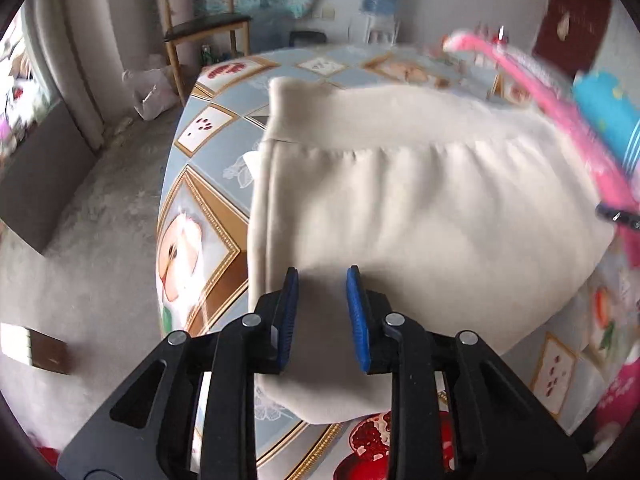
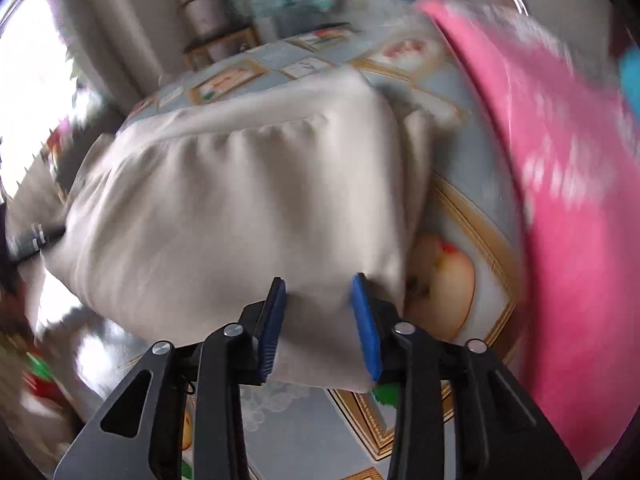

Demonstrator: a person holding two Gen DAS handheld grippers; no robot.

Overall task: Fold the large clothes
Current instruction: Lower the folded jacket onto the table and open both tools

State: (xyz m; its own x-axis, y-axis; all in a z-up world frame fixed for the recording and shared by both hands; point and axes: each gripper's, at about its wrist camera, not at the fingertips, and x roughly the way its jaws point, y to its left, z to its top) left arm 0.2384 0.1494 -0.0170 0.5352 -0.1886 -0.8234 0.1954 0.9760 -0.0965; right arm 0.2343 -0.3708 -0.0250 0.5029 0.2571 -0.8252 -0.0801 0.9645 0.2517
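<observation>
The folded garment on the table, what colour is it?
Plain cream, off-white; the folded garment shows best in the left wrist view.

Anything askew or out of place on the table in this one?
Nothing stands out. The cream garment lies folded on the tablecloth, its near edge between the fingers of the open left gripper and right gripper. A pink garment sits to its right, blurred. No spill or damage visible.

garment (image 1: 420,208) on table (image 1: 208,160) | chair (image 1: 200,28) behind table | fabric (image 2: 560,200) right of garment
</observation>
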